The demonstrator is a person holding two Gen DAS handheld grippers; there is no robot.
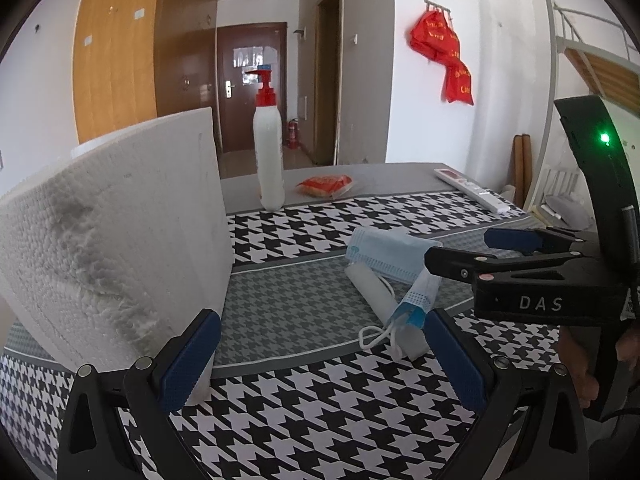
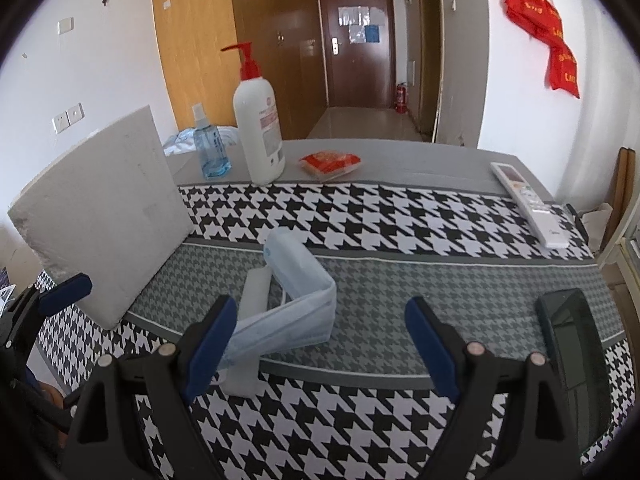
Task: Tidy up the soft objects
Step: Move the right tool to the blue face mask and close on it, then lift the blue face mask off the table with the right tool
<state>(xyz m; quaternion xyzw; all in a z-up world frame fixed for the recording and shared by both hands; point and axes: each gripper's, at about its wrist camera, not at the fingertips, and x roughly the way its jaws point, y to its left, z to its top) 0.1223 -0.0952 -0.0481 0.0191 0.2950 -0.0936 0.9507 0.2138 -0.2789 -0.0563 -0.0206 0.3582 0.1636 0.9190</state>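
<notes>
A light blue face mask (image 1: 386,258) (image 2: 298,286) lies bent and draped over a translucent white block (image 1: 374,292) (image 2: 254,292) on the houndstooth cloth. A white foam slab (image 1: 120,232) (image 2: 108,216) stands tilted at the left. My left gripper (image 1: 322,352) is open; its left finger sits at the slab's lower edge and its right finger beside the mask's ear loop end. My right gripper (image 2: 320,340) (image 1: 460,250) is open, its left finger next to the mask's near end, nothing held.
A white pump bottle (image 2: 260,136) (image 1: 270,160), a blue spray bottle (image 2: 210,148), a red snack packet (image 2: 330,162) (image 1: 326,184) and a white remote (image 2: 528,204) (image 1: 472,190) sit at the back. A dark phone (image 2: 574,344) lies at the right.
</notes>
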